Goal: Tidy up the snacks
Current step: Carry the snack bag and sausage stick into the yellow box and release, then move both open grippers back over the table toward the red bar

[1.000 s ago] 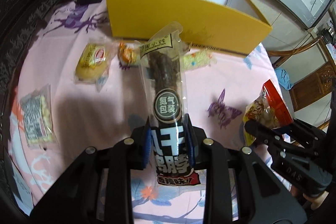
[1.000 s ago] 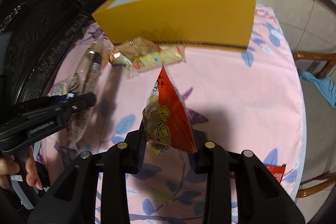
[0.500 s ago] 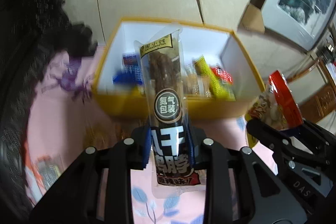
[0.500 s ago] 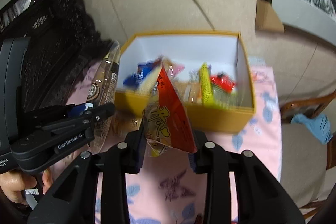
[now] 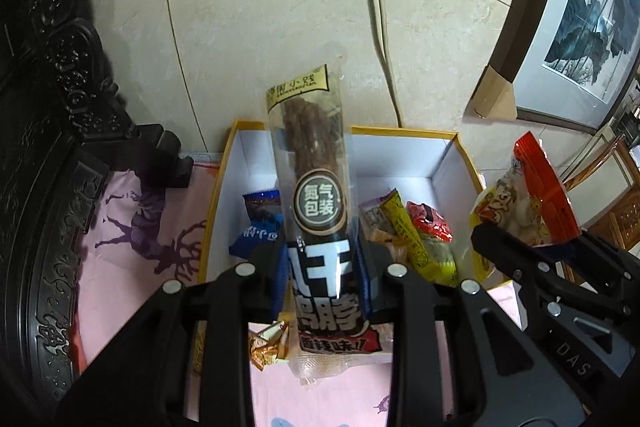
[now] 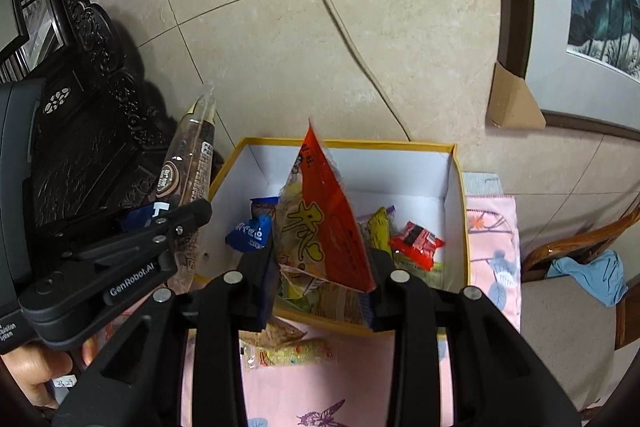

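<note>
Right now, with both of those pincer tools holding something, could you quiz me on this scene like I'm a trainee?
1. True or false: the left gripper is shut on a long clear packet of dark meat.
2. Which colours mark the packet held by the right gripper? A) green and white B) red and yellow C) all black
3. Fill in: both packets are held above a yellow ___ with a white inside, where other snacks such as a blue wrapper already lie.

Key: 1 true; 2 B; 3 box
</note>
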